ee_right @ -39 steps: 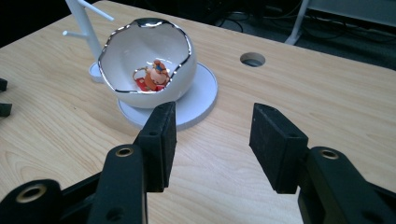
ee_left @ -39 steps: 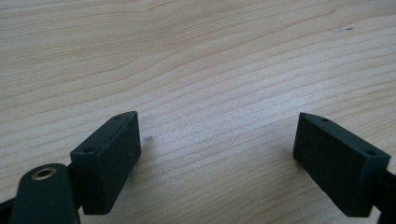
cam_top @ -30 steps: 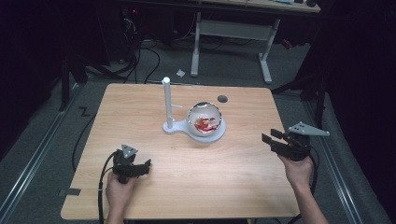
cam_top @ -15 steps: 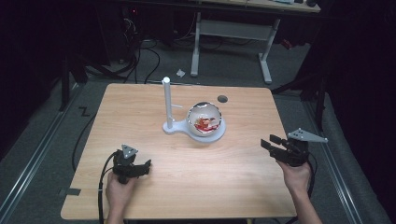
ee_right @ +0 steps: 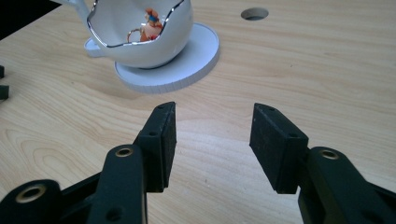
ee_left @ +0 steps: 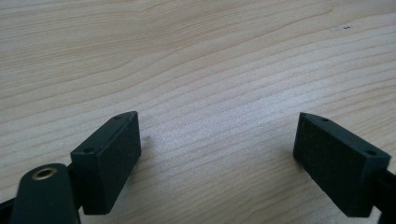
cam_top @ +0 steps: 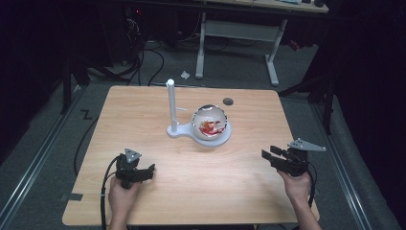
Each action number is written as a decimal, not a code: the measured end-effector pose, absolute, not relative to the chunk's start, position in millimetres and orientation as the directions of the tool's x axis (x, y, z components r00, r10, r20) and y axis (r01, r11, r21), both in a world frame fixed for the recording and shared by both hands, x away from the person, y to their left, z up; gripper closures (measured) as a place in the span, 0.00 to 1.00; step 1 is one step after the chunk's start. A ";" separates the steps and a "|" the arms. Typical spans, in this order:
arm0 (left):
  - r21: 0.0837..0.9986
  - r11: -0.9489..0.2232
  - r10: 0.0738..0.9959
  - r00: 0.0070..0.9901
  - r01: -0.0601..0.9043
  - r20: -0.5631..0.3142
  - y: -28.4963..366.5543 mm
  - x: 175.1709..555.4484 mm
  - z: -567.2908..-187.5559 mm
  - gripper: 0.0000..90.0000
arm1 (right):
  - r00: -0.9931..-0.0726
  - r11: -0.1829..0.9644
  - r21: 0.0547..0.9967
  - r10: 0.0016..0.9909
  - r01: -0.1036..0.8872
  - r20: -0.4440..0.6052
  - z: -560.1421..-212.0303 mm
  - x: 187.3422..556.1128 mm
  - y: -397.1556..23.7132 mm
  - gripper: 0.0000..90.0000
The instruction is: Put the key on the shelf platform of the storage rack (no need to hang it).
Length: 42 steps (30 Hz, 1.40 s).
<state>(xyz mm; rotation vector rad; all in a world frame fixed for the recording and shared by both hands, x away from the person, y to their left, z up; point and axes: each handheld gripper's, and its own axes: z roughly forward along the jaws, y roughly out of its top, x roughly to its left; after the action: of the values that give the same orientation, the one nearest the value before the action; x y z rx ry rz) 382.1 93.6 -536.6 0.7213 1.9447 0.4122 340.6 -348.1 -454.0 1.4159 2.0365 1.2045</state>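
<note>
Where light wood table sits, dark room (cables behind)

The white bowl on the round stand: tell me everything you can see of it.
The white bowl looks like glossy ceramic shaped as a cracked eggshell, its jagged rim edged in silver. It sits upright and open on the round white base of a stand, whose white post rises beside it, near the middle of the wooden table. Inside lie small red and orange things, too small to identify. Neither gripper touches it.
</note>
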 end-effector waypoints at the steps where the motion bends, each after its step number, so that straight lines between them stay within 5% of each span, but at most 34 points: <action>1: 0.564 0.766 0.643 -0.341 0.309 -0.686 93.6 382.1 -536.6 0.17 | -0.419 0.125 0.812 0.894 0.571 0.157 -455.7 341.1 -347.7 0.57; 42: 0.564 0.766 0.643 -0.341 0.309 -0.686 93.6 382.1 -536.6 0.17 | -0.457 0.189 0.764 0.877 0.616 0.151 -508.5 353.7 -303.6 0.56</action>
<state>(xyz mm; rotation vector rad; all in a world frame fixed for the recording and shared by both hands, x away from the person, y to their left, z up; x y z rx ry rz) 382.1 93.6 -536.6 0.7215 1.9449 0.4124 353.7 -303.6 -508.5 1.4126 2.1508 1.1418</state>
